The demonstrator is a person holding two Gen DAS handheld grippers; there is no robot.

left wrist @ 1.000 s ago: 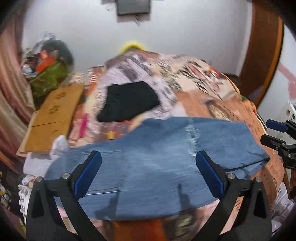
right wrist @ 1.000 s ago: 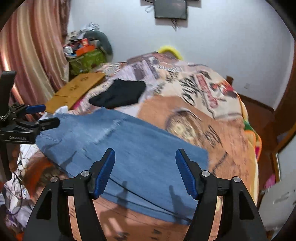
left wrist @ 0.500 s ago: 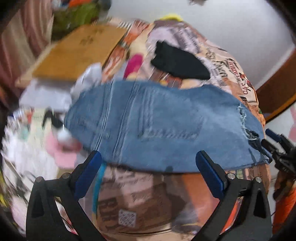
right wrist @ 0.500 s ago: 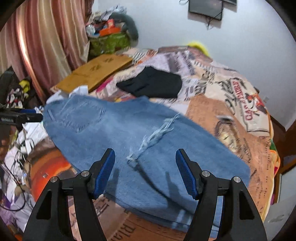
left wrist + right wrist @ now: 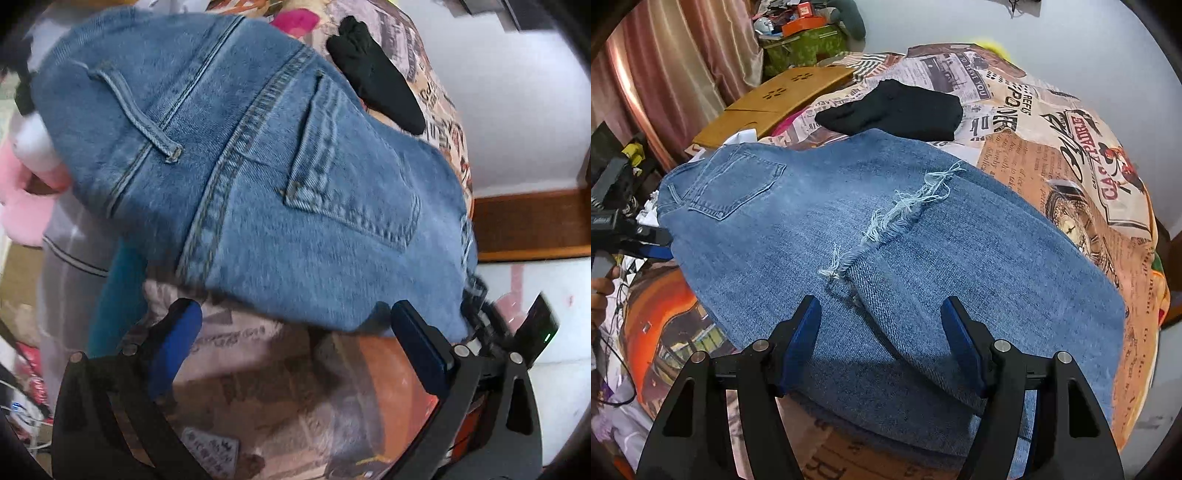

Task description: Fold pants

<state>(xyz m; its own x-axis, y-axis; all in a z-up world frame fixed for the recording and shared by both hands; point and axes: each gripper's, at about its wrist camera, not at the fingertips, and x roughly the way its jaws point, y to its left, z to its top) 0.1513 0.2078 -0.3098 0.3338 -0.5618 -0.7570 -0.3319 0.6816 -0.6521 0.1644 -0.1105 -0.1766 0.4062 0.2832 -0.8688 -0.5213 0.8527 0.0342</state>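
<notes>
Blue jeans (image 5: 886, 229) lie folded flat on the bed, back pocket (image 5: 738, 184) at the left, a frayed hem (image 5: 905, 210) across the middle. In the left wrist view the waist end of the jeans (image 5: 258, 177) with a belt loop and pocket fills the frame. My left gripper (image 5: 295, 343) is open and empty, just below the waist edge; it also shows in the right wrist view (image 5: 646, 240) at the jeans' left edge. My right gripper (image 5: 881, 343) is open and empty, its fingers over the near edge of the jeans.
A black folded garment (image 5: 897, 110) lies beyond the jeans on the printed bedspread (image 5: 1071, 155). A wooden board (image 5: 775, 99), a green bag (image 5: 805, 48) and a curtain (image 5: 665, 74) stand at the left. Clutter and cables lie by the bedside (image 5: 613, 369).
Both grippers have dropped closer to the jeans. The left gripper has swung round to the waist end, which now fills its view. The right gripper has come nearer the frayed hem.
</notes>
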